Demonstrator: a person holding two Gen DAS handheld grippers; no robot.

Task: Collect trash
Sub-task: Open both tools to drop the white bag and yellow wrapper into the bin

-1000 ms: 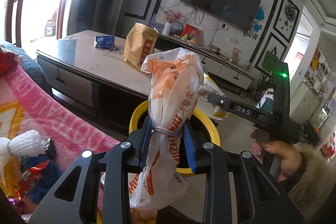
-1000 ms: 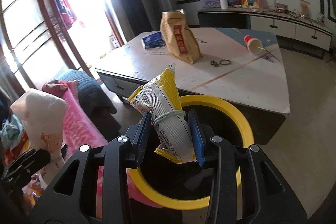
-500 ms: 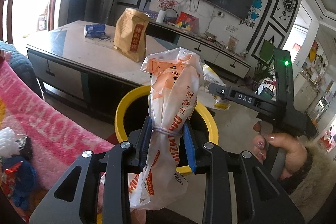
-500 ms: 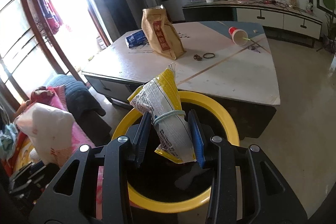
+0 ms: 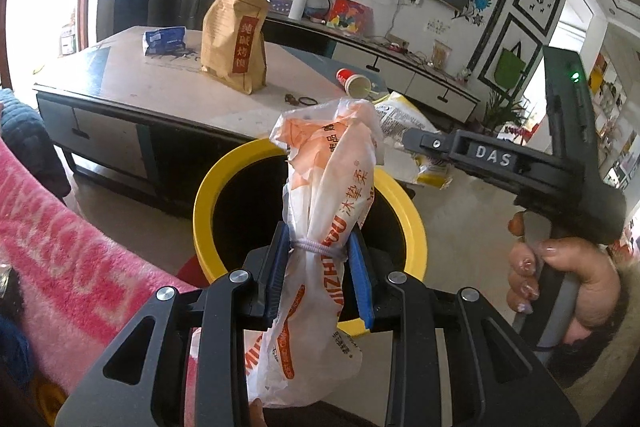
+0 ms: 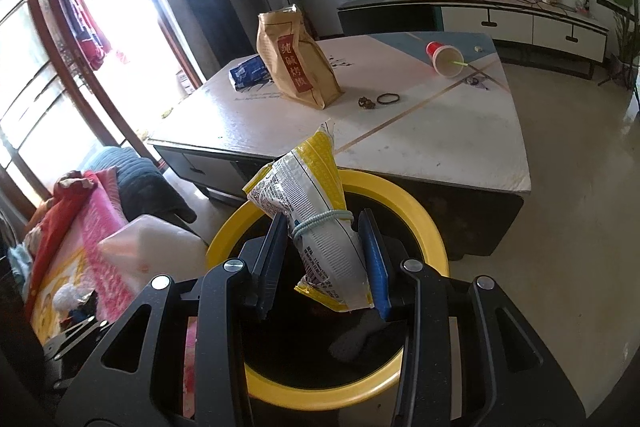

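My left gripper (image 5: 318, 271) is shut on a white and orange plastic bag (image 5: 332, 195), held over the near rim of a yellow-rimmed trash bin (image 5: 206, 195). My right gripper (image 6: 326, 259) is shut on a yellow and white snack wrapper (image 6: 316, 203), held above the same bin (image 6: 424, 219), whose inside is dark. In the left wrist view the right gripper's body (image 5: 492, 159) reaches in from the right with the wrapper (image 5: 400, 123) at its tip. In the right wrist view the white bag (image 6: 156, 247) shows at the lower left.
A low table (image 6: 440, 131) stands behind the bin with a brown paper bag (image 6: 296, 67), a blue packet (image 6: 248, 71), a tipped red cup (image 6: 444, 57) and hair ties (image 6: 388, 99). A sofa with a pink blanket (image 5: 60, 247) is at the left. A TV cabinet (image 6: 520, 19) lines the far wall.
Both grippers have moved in over the bin with their loads; the bin has grown larger and more central in both views. Both grips are unchanged.
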